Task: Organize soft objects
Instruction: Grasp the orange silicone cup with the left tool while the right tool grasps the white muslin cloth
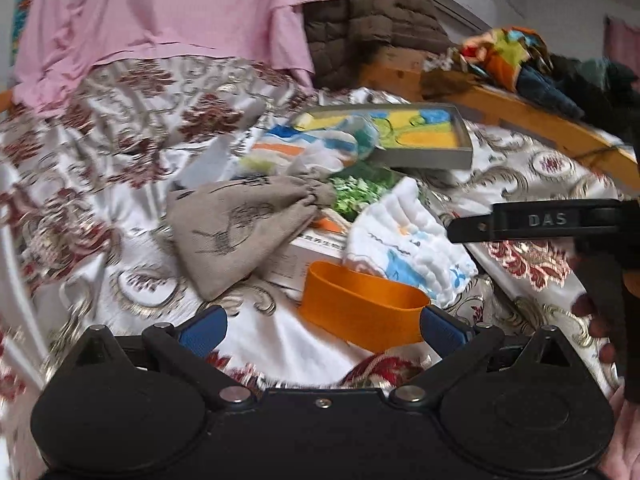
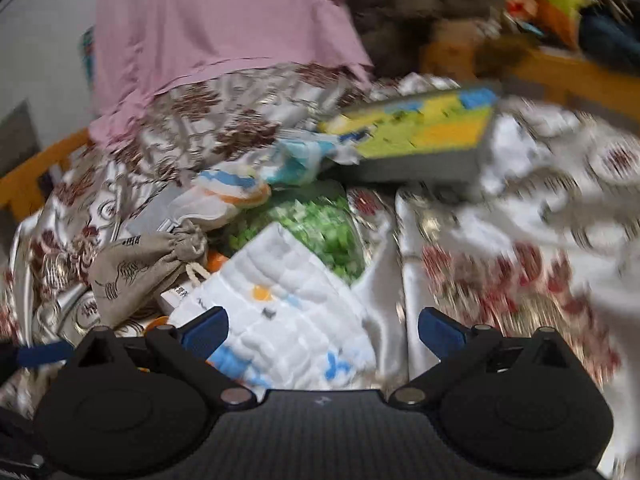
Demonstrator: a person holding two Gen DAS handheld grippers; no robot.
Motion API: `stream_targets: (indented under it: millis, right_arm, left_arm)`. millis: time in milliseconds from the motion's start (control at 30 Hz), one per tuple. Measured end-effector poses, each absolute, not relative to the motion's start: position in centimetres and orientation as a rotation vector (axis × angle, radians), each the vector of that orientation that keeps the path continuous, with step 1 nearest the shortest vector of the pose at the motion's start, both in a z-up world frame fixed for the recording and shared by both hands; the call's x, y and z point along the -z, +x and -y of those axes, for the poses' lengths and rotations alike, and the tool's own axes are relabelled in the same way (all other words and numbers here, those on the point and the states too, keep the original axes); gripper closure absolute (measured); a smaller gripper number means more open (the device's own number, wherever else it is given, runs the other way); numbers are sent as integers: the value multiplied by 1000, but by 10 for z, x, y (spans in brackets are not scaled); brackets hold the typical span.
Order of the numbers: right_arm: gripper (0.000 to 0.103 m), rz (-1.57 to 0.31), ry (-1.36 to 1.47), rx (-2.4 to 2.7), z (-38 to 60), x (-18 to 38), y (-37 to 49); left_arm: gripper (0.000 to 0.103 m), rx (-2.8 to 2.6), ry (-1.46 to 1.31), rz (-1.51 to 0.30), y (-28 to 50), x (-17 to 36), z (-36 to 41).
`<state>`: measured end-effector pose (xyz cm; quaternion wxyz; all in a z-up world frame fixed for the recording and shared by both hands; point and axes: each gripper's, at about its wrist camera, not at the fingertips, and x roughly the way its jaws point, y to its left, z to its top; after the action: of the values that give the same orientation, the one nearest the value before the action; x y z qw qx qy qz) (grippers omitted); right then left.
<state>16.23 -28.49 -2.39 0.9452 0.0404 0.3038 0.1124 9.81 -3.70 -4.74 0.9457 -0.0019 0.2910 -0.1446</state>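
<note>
A pile of soft things lies on a floral bedspread. A beige drawstring pouch lies left of a white quilted cloth with blue prints. An orange band lies just ahead of my left gripper, which is open and empty. My right gripper is open just above the white quilted cloth, with the pouch to its left. The right gripper's black body shows at the right of the left wrist view.
A grey tray with yellow and blue cloth sits behind the pile, beside a striped cloth and green patterned fabric. A pink sheet and a brown quilt hang behind. A wooden bed rail holds colourful clothes.
</note>
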Motion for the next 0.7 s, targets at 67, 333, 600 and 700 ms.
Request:
stream_targets:
  millis: [67, 333, 600, 700]
  right_arm:
    - [0, -628, 73, -274, 283, 26, 171]
    - [0, -694, 83, -316, 287, 37, 184]
    - [0, -713, -5, -342, 272, 40, 185]
    - [0, -737, 19, -356, 272, 41, 188]
  left_arm:
    - [1, 316, -1, -606, 105, 50, 38]
    - [1, 386, -27, -662, 122, 68, 57]
    - [2, 357, 22, -636, 124, 80, 80]
    - [6, 333, 39, -643, 126, 85, 82]
